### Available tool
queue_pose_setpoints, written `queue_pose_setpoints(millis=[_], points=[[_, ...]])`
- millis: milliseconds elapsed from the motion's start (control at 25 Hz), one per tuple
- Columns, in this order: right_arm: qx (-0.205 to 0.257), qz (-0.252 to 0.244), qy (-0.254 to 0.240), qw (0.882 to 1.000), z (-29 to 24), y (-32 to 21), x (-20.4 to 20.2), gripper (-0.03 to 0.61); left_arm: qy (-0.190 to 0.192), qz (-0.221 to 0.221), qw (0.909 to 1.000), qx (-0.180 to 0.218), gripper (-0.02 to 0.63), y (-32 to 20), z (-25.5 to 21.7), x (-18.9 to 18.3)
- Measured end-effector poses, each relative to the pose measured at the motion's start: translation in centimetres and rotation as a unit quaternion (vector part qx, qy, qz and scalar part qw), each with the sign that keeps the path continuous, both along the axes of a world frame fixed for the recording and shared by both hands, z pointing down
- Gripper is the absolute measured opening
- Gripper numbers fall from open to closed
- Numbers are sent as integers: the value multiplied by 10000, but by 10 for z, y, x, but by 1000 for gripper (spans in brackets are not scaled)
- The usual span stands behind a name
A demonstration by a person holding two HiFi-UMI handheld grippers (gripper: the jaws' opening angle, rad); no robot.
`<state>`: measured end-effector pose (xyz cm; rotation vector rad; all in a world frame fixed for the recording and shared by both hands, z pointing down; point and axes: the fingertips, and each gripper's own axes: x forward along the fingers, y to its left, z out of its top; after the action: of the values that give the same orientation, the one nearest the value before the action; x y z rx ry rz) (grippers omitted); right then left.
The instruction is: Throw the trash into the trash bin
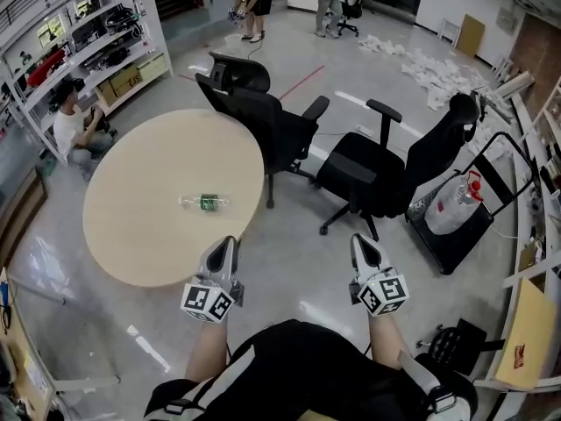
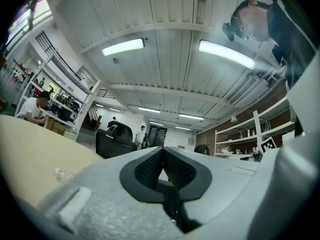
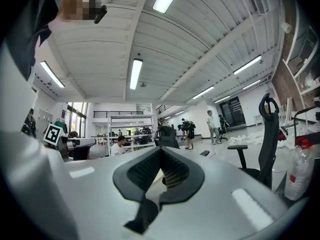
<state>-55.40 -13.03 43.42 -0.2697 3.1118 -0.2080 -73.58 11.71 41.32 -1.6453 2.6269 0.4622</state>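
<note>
A clear plastic bottle with a green label (image 1: 203, 202) lies on its side near the middle of the round beige table (image 1: 140, 191). My left gripper (image 1: 229, 243) hovers just off the table's near edge, short of the bottle, shut and empty. My right gripper (image 1: 359, 240) is level with it over the floor to the right, also shut with nothing in it. In the left gripper view the bottle (image 2: 62, 174) shows small at the lower left on the table (image 2: 25, 149), and the left gripper's (image 2: 162, 151) pads meet. The right gripper (image 3: 161, 152) faces open floor. No trash bin can be made out.
Two black office chairs (image 1: 263, 117) (image 1: 394, 169) stand beyond the table's right side. A black trolley (image 1: 465, 235) with a large water jug (image 1: 451, 204) is at the right. Shelving (image 1: 88, 33) lines the left wall, with a seated person (image 1: 70, 130) before it. People stand at the far end.
</note>
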Motion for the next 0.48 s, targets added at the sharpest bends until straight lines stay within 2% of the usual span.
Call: queue_pose_setpoints(millis=[240,360,480], points=[[31,203,-222,9995,-9,7,24,6,57,453,9989,103,3,-16,3,8],[72,537,-194,9983,-11,4,47,6,45,794,9966,193,3,-32,-5,19],[93,957,-72,9953,-9,2,77,6,-71,1204,9927,93,3,-51,-13,31]])
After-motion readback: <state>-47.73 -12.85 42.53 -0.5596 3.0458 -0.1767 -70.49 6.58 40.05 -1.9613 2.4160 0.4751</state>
